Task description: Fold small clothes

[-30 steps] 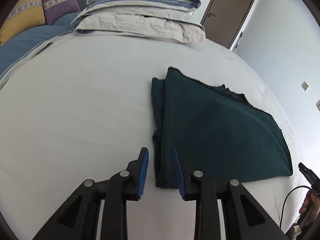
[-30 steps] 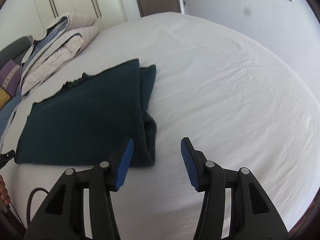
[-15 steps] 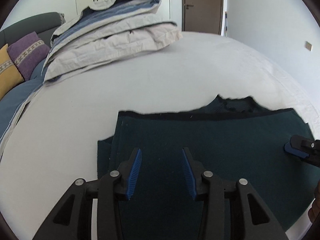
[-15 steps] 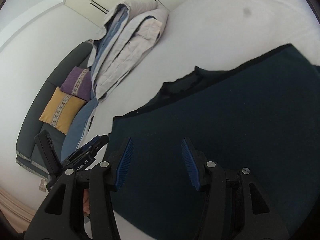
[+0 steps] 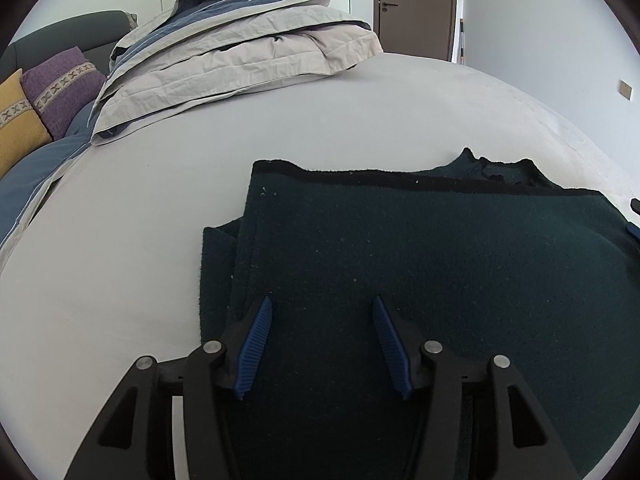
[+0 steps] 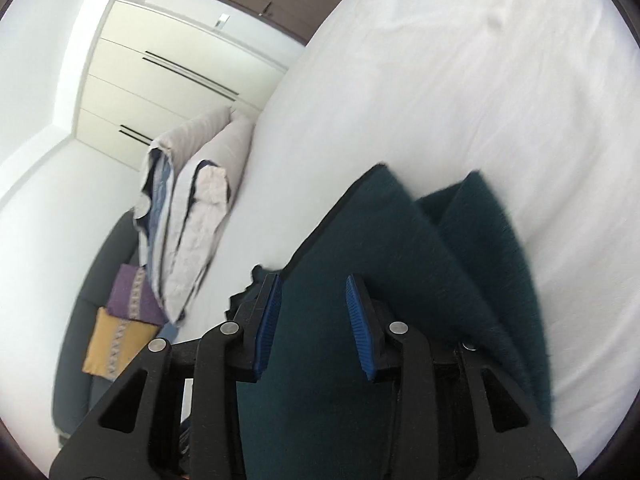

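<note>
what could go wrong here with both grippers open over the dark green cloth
1. The left gripper and right gripper are both open over the dark green knit garment, so closing may pinch only the top layer and undo the fold.
2. A narrower folded strip sticks out at the left edge; dragging could pull it crooked across the white bedsheet.

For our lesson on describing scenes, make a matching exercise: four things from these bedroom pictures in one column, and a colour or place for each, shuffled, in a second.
Things
1. knitted garment
2. cushion with the patterned band, beside the yellow one
3. folded beige-and-blue duvet
4. door

Descriptions
A. purple
B. brown, behind the bed
C. dark green, lying under the open left gripper
D. stacked at the far end of the white bed

Pairs: 1-C, 2-A, 3-D, 4-B
</note>
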Demonstrator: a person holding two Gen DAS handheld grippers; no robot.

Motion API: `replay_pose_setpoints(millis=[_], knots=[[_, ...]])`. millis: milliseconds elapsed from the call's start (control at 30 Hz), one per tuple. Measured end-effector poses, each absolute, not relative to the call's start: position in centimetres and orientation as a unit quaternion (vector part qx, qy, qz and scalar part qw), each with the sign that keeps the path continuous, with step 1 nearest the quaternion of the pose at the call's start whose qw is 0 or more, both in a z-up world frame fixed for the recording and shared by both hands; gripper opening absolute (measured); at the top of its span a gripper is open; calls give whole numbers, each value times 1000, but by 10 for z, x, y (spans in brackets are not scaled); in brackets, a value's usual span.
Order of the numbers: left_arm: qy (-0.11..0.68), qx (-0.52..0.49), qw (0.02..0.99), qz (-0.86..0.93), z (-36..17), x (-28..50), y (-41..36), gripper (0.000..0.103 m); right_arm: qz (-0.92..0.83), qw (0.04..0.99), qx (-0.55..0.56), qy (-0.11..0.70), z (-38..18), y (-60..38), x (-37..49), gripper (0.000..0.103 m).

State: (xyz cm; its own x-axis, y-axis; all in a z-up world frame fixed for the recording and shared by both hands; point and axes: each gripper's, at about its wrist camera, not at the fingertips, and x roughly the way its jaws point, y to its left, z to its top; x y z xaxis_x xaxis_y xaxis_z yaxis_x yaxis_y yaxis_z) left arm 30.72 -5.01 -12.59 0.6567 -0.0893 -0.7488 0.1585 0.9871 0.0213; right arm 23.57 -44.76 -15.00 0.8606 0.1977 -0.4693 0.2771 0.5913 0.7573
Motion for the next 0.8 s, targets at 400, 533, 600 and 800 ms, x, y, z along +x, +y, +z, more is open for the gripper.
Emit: replay_pose_setpoints(millis=[400,533,600,800], knots=[[407,43,910,-68,-126,307,-51,58,174,828,333,417,-158,-258,248,41],[407,37,910,-71,-127,306,-50,58,173,837,343,390,-168,-267,221,40],[407,33,910,-73,-127,306,-49,58,140,839,377,366,-169,-304,201,40],[439,-5,894,-83,-115,299,-40,57,-8,851,420,314,-161,-395,141,39]])
